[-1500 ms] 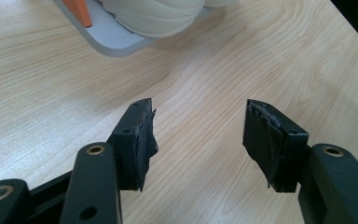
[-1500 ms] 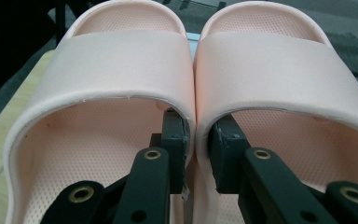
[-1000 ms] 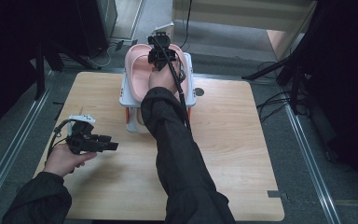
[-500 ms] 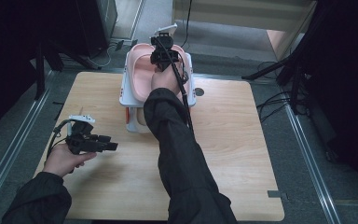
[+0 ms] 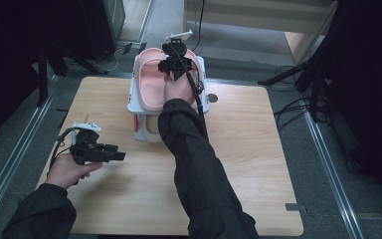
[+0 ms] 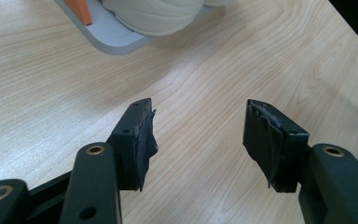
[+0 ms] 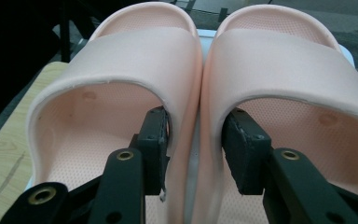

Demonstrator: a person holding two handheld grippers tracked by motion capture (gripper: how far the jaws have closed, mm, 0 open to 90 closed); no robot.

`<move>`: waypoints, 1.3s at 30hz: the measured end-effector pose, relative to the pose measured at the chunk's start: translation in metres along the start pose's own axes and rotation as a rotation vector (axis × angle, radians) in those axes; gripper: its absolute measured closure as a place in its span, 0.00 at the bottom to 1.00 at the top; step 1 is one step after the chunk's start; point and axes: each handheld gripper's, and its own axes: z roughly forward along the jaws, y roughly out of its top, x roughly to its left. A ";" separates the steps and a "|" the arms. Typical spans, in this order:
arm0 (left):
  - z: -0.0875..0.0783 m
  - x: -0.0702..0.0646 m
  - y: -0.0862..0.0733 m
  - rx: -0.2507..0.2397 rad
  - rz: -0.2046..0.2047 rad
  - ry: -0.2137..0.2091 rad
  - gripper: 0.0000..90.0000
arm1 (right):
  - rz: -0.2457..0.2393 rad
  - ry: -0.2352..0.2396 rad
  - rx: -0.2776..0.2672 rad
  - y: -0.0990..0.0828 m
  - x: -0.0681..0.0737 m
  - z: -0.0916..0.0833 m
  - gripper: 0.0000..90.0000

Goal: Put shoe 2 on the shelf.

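Two pink slippers (image 7: 135,60) lie side by side on the top of a white rack (image 5: 133,102) at the table's far edge. My right gripper (image 7: 193,140) reaches down between them, one jaw inside each slipper, with both inner walls in the gap. Its jaws have just been opening, and a thin dark gap shows at the left pad. In the high view the right gripper (image 5: 171,67) sits over the pink slippers (image 5: 149,84). My left gripper (image 5: 119,155) hovers open and empty over bare wood at the near left, also open in its own view (image 6: 198,135).
A pale beige slipper (image 6: 158,14) rests on the rack's grey lower shelf (image 6: 116,39), beside an orange leg (image 6: 81,9). The wooden table (image 5: 258,164) spreads wide to the right and front. Dark stands and cables surround the table on the floor.
The right gripper's jaws have spread apart over the pink slippers, and the hand shifted slightly. The left hand and its gripper have stayed put.
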 end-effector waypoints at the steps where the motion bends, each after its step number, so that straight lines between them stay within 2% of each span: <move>1: 0.000 0.000 0.000 -0.001 0.000 0.002 0.47 | -0.004 0.006 -0.004 -0.001 0.000 -0.002 0.68; 4: 0.000 -0.001 0.000 -0.002 0.001 0.005 0.47 | -0.005 0.020 -0.010 -0.004 -0.002 -0.007 0.68; 10: 0.000 -0.001 -0.001 -0.001 -0.003 0.009 0.47 | -0.002 0.093 -0.015 -0.009 -0.008 -0.019 0.68; 14: 0.000 0.000 -0.001 0.003 -0.002 0.010 0.47 | -0.012 0.123 -0.015 -0.016 -0.010 -0.024 0.68; 24: 0.000 0.000 -0.001 0.004 -0.005 0.014 0.47 | -0.037 0.257 -0.007 -0.035 -0.013 -0.040 0.68; 30: 0.000 0.000 -0.001 0.012 -0.005 0.019 0.47 | -0.072 0.358 -0.020 -0.047 -0.009 -0.055 0.68; 33: 0.000 0.000 -0.002 0.013 -0.007 0.020 0.46 | -0.094 0.391 -0.017 -0.053 -0.007 -0.063 0.69; 35: 0.000 0.000 -0.001 0.013 -0.006 0.021 0.46 | -0.130 0.410 -0.018 -0.058 -0.007 -0.066 0.69; 39: 0.001 -0.001 -0.001 0.016 -0.010 0.024 0.46 | -0.154 0.467 -0.032 -0.073 -0.010 -0.077 0.69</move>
